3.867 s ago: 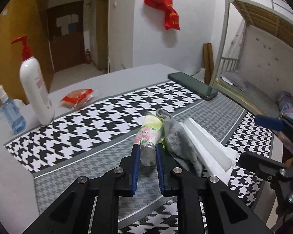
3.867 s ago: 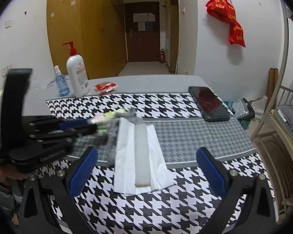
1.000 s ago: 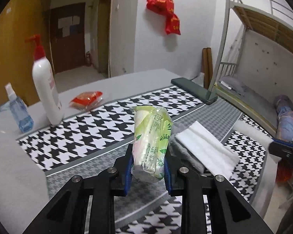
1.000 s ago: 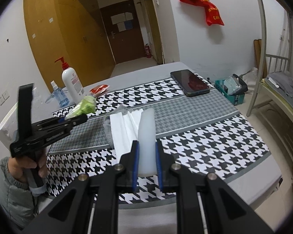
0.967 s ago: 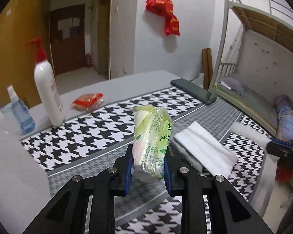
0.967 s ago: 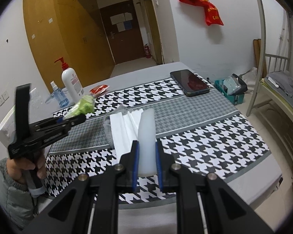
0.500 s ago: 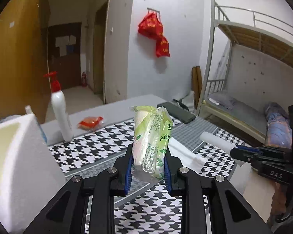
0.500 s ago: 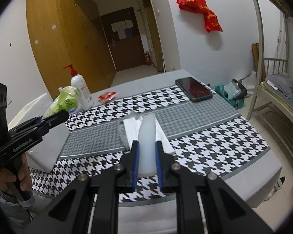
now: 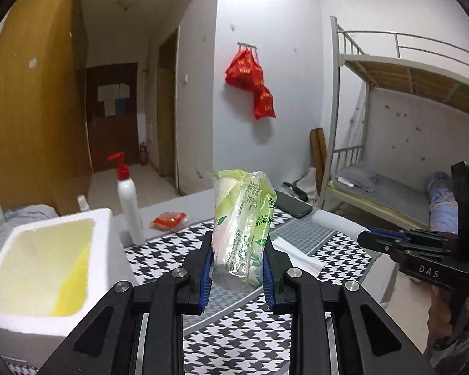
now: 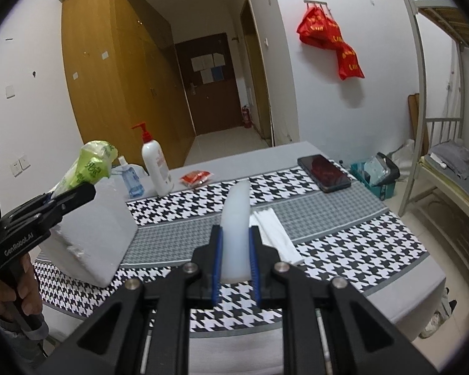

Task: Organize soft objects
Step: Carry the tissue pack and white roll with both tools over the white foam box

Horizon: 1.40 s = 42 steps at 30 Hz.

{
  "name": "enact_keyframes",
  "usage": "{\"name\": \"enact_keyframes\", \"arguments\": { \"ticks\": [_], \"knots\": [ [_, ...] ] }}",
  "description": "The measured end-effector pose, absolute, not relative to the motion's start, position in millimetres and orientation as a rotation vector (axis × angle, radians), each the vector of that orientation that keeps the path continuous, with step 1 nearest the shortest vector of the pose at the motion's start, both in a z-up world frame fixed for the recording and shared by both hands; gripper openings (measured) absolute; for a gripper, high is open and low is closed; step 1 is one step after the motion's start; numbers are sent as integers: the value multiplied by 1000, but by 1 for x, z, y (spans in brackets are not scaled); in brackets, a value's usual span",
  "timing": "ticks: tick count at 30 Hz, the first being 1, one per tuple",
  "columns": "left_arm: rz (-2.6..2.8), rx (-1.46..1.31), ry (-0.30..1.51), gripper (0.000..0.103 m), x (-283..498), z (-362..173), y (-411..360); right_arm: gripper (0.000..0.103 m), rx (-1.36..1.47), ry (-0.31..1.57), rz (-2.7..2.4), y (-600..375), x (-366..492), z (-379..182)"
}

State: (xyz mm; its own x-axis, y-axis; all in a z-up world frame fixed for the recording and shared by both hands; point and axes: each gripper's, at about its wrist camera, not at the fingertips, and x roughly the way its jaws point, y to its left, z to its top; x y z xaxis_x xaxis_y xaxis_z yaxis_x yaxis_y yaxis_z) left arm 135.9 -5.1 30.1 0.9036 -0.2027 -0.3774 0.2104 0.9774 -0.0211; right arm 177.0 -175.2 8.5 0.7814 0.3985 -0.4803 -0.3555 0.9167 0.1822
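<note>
Grippers first, since they're closest to the cameras. Left gripper (image 9: 236, 276) has its blue pads clamped on a green tissue pack (image 9: 242, 228), held upright in the air above the houndstooth tablecloth (image 9: 159, 254). Right gripper (image 10: 236, 264) is squeezed tight on a white foam strip (image 10: 236, 228), also lifted off the table and standing up between the fingers.

Just past the left gripper, on its left, sits a white foam box (image 9: 40, 262) with its open top up and a yellowish inside. On the cloth beyond the right gripper lies a folded white towel (image 10: 275, 229). Further back there's a pump bottle (image 10: 154, 165), a small blue spray bottle (image 10: 131, 179) and a red packet (image 10: 195, 177), and a phone (image 10: 323, 172) lies near the far right edge. Red bags (image 10: 331, 40) hang on the wall behind.
</note>
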Motion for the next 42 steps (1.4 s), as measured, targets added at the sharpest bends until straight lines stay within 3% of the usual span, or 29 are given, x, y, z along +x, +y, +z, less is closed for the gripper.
{"name": "enact_keyframes", "arguments": {
  "ticks": [42],
  "knots": [
    [122,-43,288,28,91,62,89,20,12,374,728,-64,180,56]
  ]
}}
